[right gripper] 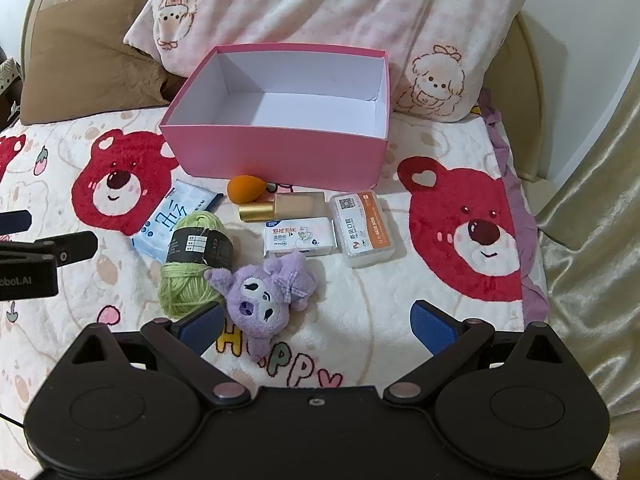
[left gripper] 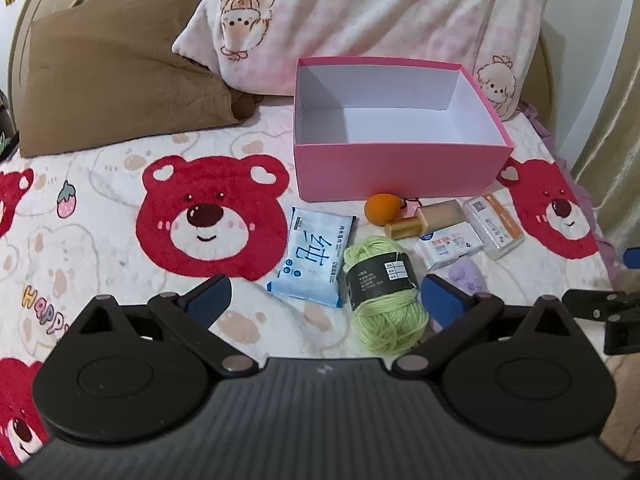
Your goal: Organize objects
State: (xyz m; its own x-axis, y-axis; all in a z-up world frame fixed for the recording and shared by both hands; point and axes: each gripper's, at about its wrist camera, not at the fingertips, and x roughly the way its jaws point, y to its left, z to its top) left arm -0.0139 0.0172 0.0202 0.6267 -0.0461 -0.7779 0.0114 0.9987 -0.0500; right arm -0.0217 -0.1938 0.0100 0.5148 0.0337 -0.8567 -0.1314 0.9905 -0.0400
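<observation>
An open pink box (left gripper: 400, 170) (right gripper: 280, 156) stands on the bed, empty inside. In front of it lie an orange sponge (left gripper: 380, 209) (right gripper: 244, 188), a gold-capped bottle (left gripper: 430, 218) (right gripper: 288, 206), a blue wipes pack (left gripper: 314, 256) (right gripper: 170, 220), a green yarn ball (left gripper: 384, 292) (right gripper: 192, 264), a white tissue pack (left gripper: 448, 246) (right gripper: 300, 236), a clear case (left gripper: 496, 224) (right gripper: 366, 228) and a purple plush (right gripper: 264, 300) (left gripper: 468, 274). My left gripper (left gripper: 326, 296) is open, just short of the yarn. My right gripper (right gripper: 318, 324) is open, just short of the plush.
A bear-print blanket (left gripper: 120, 208) (right gripper: 400, 300) covers the bed. A brown pillow (left gripper: 120, 76) and a pink-white pillow (left gripper: 360, 16) lie behind the box. A curtain (right gripper: 592, 220) hangs at the right. The other gripper shows at each view's edge.
</observation>
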